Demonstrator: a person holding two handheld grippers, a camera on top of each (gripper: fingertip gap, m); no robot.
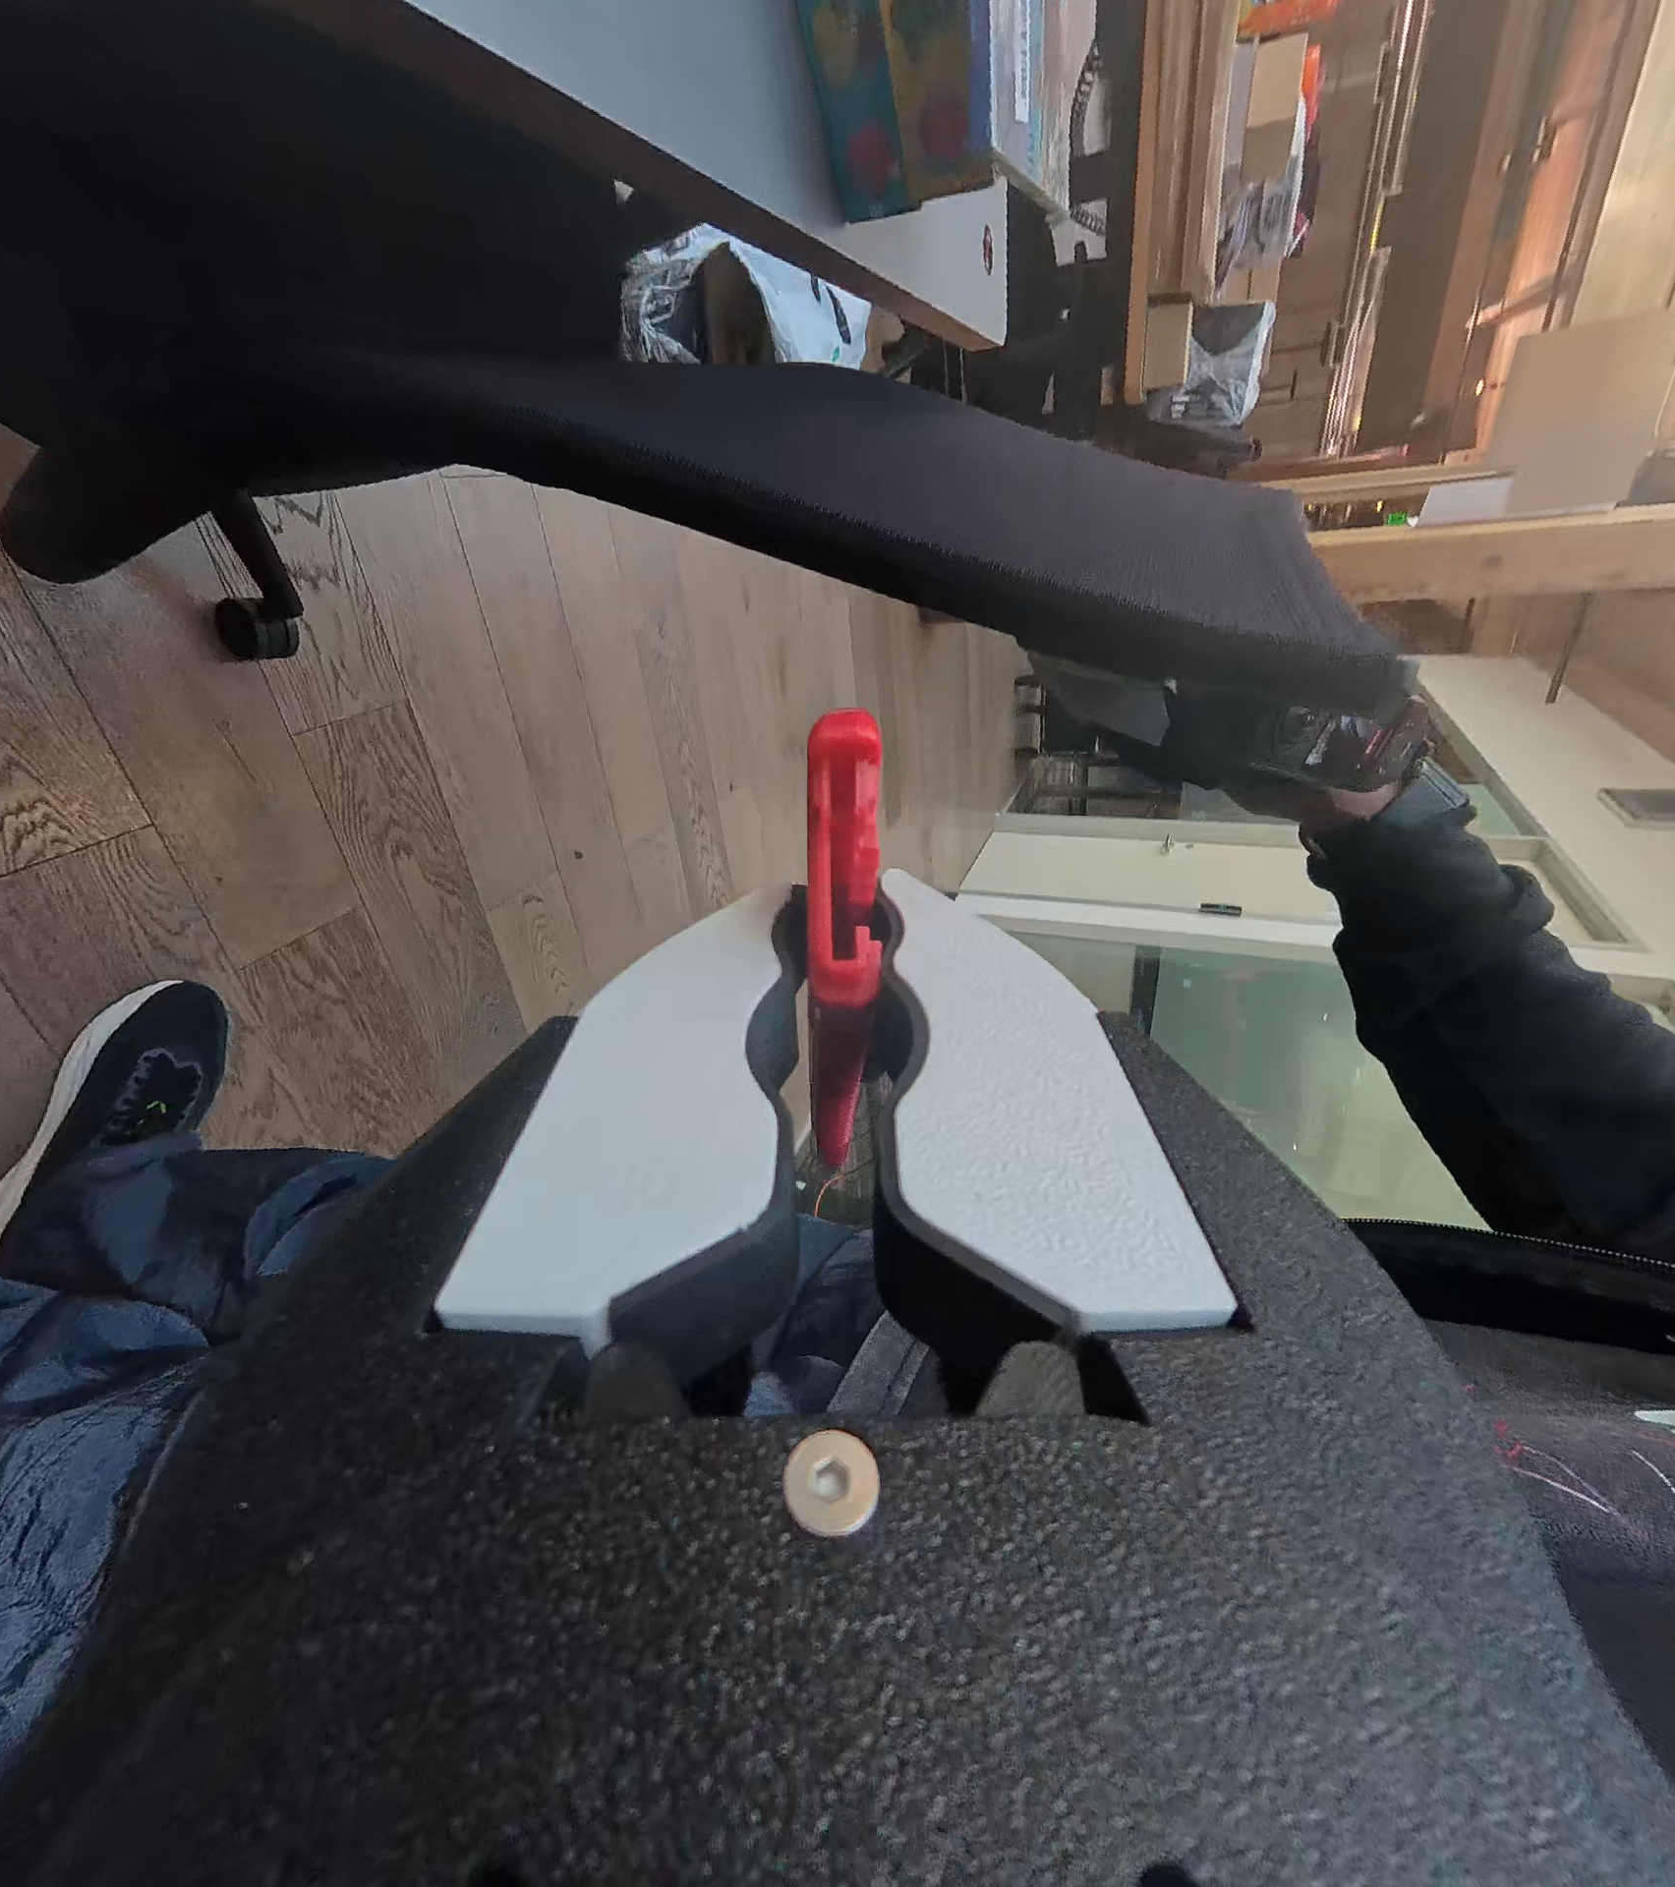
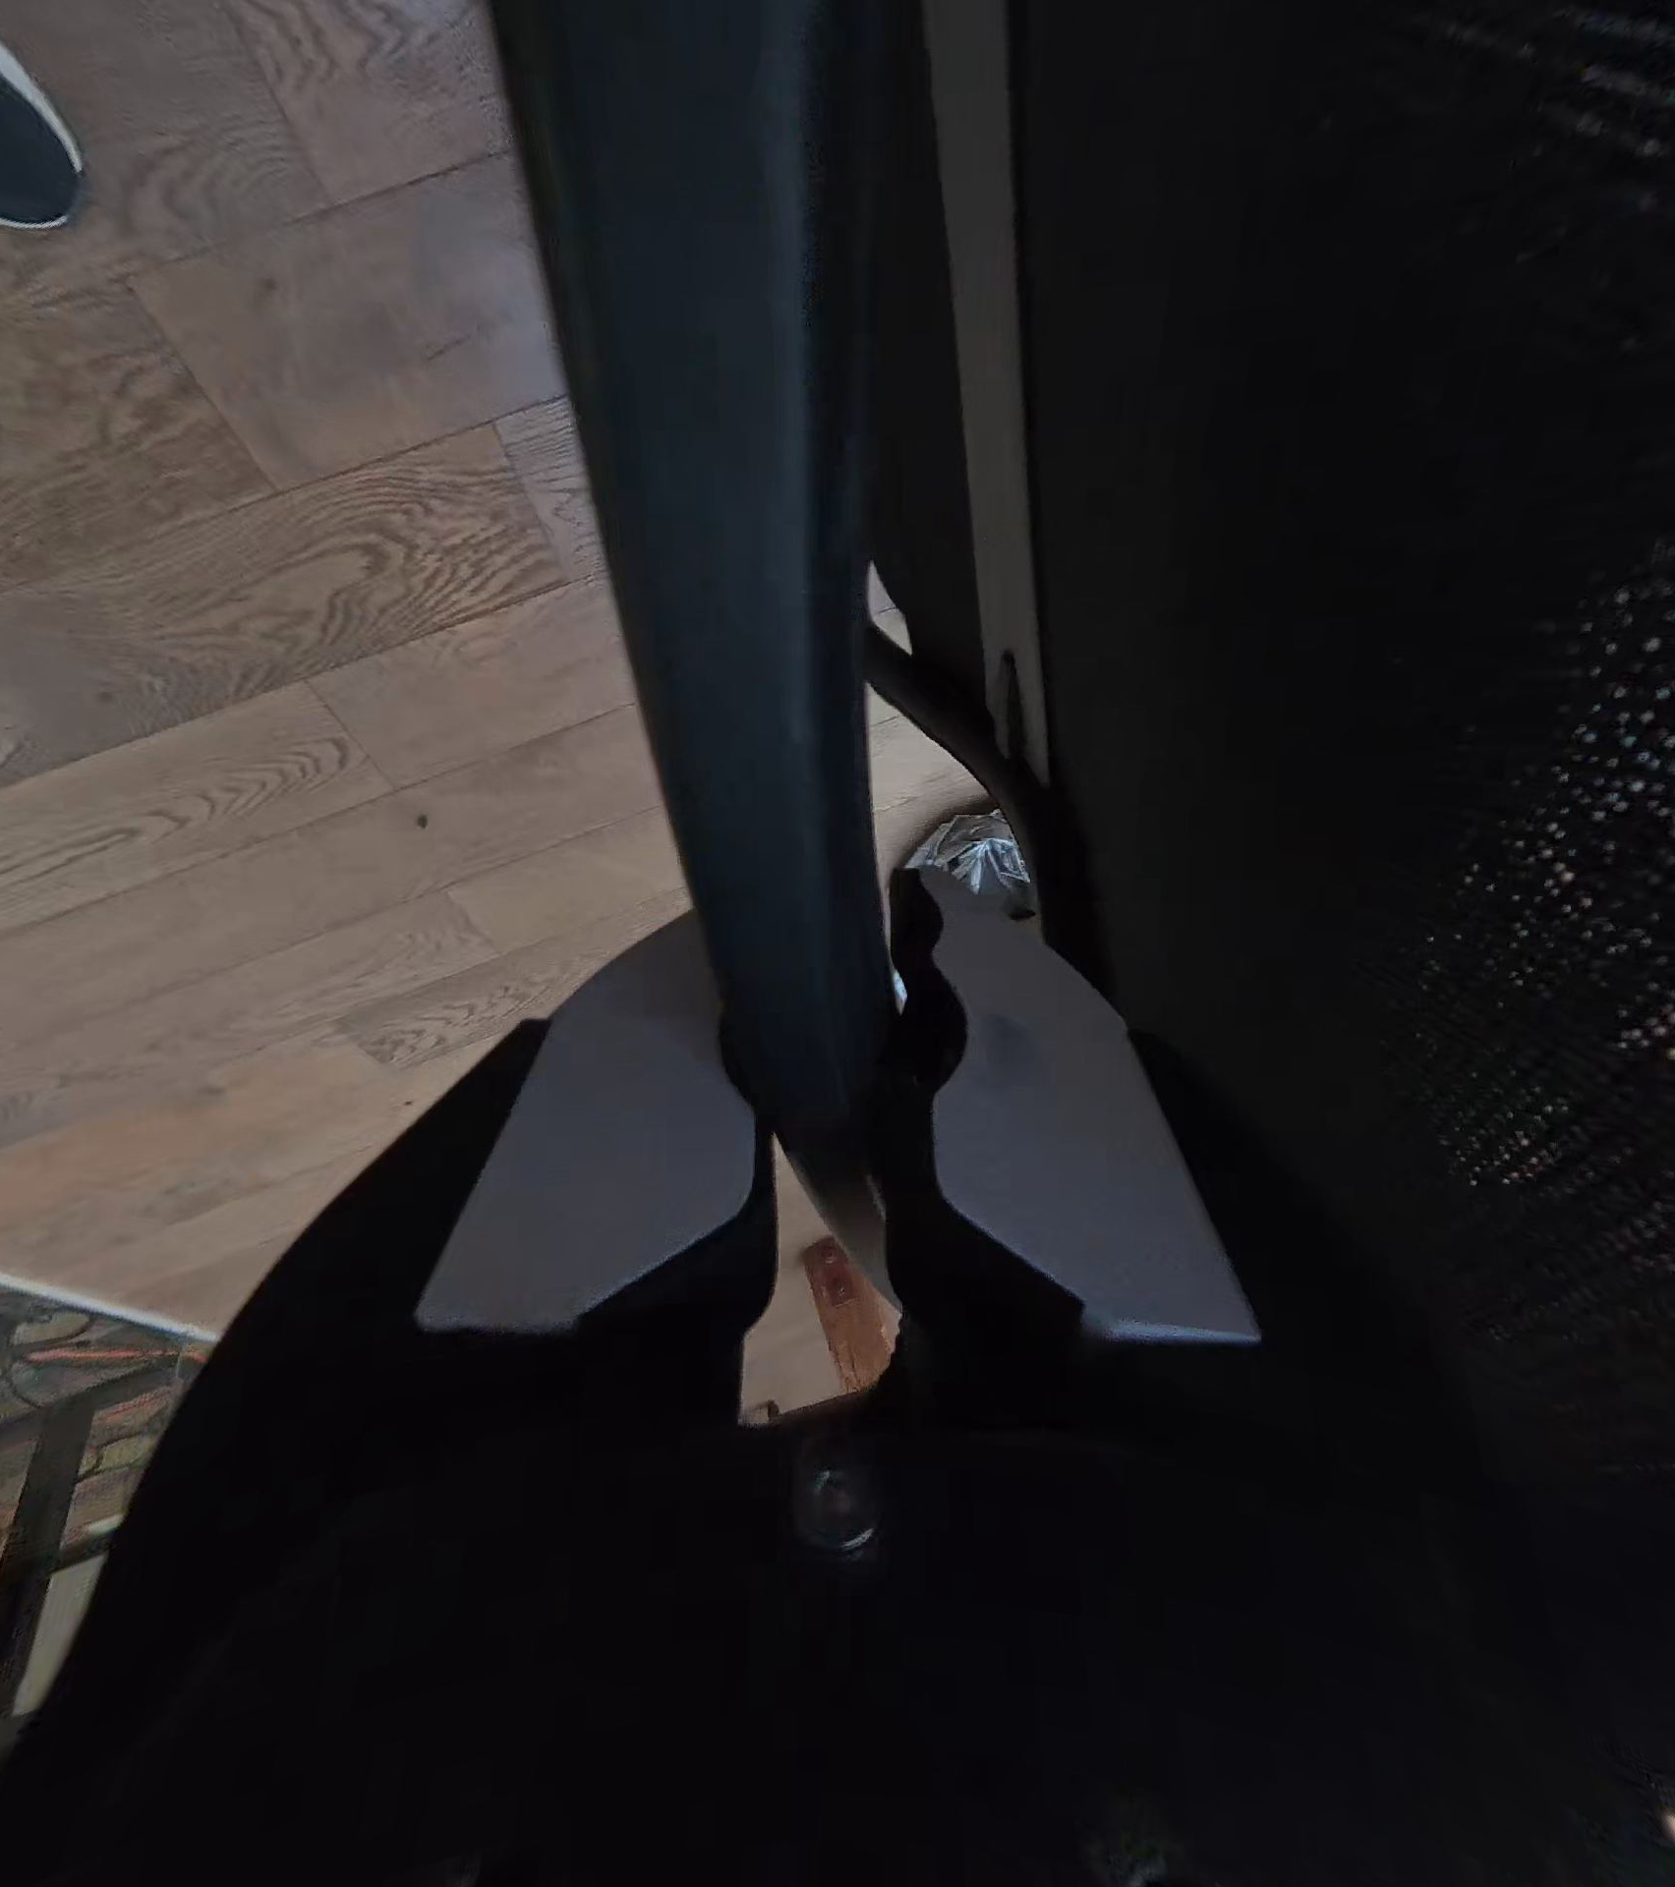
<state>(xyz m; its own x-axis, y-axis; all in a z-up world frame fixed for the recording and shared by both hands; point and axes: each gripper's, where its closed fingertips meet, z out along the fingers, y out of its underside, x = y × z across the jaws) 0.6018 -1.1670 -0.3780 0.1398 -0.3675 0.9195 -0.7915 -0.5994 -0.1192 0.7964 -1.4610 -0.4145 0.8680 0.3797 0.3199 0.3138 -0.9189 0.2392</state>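
Observation:
My left gripper [image 1: 839, 899] is shut on a flat red plastic piece [image 1: 844, 796] that sticks out past its white fingertips. In front of it is a black office chair with a mesh back [image 1: 915, 490]. My right gripper [image 1: 1308, 751] shows farther off at the top edge of that back, held by a hand in a black sleeve [image 1: 1487, 1021]. In the right wrist view, my right gripper [image 2: 803, 950] is closed around the dark rim of the chair back [image 2: 711, 511], which runs between its white fingers [image 2: 629, 1123]. The mesh [image 2: 1426, 715] fills the right side.
Wooden plank floor [image 1: 456, 715] lies below. A chair leg with a caster [image 1: 256, 633] stands at left. A dark shoe [image 1: 139, 1072] and blue trousers [image 1: 16, 1430] are near my left gripper. A white desk [image 1: 711, 133] with boxes [image 1: 900, 92] lies beyond the chair. Glass panels [image 1: 1252, 1052] are at right.

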